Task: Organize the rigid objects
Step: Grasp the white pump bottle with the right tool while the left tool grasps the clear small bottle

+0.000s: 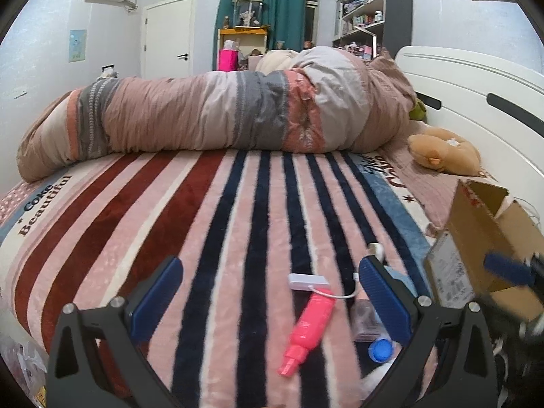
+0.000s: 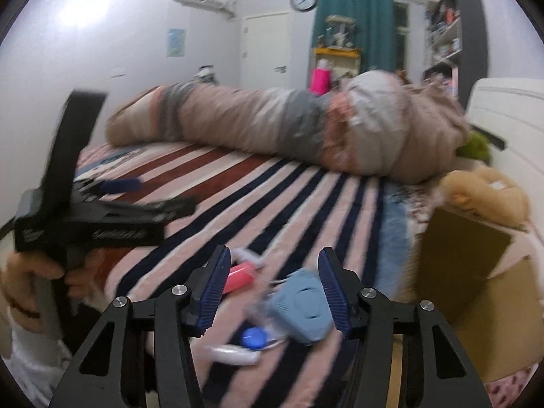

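Small items lie on the striped blanket (image 1: 217, 224): a pink marker (image 1: 309, 329), a white adapter (image 1: 307, 280) with a short cable, a clear case (image 1: 365, 319) and a blue-capped bottle (image 1: 380, 350). My left gripper (image 1: 272, 292) hovers open and empty just above the marker. In the right wrist view my right gripper (image 2: 275, 289) is open around a light blue device (image 2: 299, 306). The device lies against the right pad, clear of the left one. The pink marker (image 2: 241, 277) and blue cap (image 2: 253, 338) lie beside it. An open cardboard box (image 2: 476, 272) stands to the right.
A rolled duvet (image 1: 221, 112) lies across the far side of the bed. A tan plush toy (image 1: 442, 149) and the white headboard (image 1: 476, 95) are at the right, behind the cardboard box (image 1: 482, 255). A hand (image 2: 30, 272) holds the left gripper (image 2: 146, 193) at the left.
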The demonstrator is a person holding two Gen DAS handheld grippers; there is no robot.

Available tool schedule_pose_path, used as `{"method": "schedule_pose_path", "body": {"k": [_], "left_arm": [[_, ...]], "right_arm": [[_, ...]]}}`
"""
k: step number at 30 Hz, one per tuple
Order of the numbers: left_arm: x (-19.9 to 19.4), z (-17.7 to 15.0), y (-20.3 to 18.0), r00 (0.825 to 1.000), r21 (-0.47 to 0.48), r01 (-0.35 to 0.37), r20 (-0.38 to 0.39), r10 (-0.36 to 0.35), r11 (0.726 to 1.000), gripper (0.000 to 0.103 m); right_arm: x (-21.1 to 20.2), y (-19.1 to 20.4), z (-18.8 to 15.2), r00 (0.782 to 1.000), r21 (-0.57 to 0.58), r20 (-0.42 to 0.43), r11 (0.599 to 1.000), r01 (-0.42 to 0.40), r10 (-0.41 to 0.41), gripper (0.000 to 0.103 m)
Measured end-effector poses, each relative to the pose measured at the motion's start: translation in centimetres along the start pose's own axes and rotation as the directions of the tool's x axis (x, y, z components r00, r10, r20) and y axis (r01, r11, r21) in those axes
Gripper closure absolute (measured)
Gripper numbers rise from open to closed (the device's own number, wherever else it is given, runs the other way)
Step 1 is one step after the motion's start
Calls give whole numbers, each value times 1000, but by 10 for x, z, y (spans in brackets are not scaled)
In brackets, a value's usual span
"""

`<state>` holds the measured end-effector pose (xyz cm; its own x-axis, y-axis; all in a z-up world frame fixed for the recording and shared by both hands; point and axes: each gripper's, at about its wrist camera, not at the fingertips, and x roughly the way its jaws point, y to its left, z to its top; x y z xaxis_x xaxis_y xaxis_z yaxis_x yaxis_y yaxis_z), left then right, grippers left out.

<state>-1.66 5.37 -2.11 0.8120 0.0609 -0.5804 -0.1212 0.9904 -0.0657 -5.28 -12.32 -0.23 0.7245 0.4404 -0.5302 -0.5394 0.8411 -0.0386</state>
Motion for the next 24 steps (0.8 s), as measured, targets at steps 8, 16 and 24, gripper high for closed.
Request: {"method": "schedule_pose_path", "body": {"k": [8,16,24], "left_arm": [[29,-18,21,999,49,-38,-22,40,998,1],[65,-43,18,988,83,61,-149,-48,995,1],[75,-55,6,968,68,162,-205,-145,984,2]], "right_arm": [[35,31,-40,987,7,-103,992,-123,123,52],[73,30,-91,975,112,-217,994,-19,43,35],[79,34,-109,976,99,-217,994,46,-24,35]]}}
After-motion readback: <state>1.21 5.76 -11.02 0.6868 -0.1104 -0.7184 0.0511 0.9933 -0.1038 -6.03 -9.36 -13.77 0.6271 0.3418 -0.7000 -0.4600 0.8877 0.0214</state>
